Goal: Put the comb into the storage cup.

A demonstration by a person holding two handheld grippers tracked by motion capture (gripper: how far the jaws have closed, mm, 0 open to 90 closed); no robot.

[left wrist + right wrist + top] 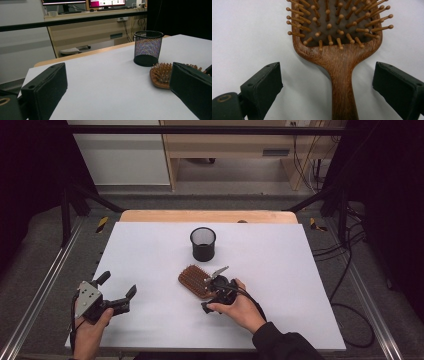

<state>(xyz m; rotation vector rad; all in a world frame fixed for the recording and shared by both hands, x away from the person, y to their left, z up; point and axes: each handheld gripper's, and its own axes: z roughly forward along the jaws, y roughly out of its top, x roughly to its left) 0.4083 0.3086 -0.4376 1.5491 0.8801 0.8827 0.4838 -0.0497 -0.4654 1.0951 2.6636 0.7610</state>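
Hand-held gripper, right: held low over the white table, jaws spread wide and closed on nothing. In the right gripper view the two black jaws stand apart on either side of the wooden handle of the hairbrush, neither pad touching it.

Table: a white sheet over a wooden top whose far edge shows as a tan strip; a hand and dark sleeve enter from the near edge.

Hairbrush: a brown wooden paddle brush lying flat on the table, bristle side up, near the middle and slightly toward the near edge. Its head points away and to the left in the high view; its handle runs back between the jaws of the right hand-held gripper. Wooden pins with rounded tips rise from a dark cushion.

Mesh cup: a black wire cup standing upright on the table, just beyond the hairbrush and apart from it.

Hand-held gripper, left: held at the near left corner of the table, well apart from the hairbrush, jaws wide and empty. Its own view looks across the table to the mesh cup and the brush head.
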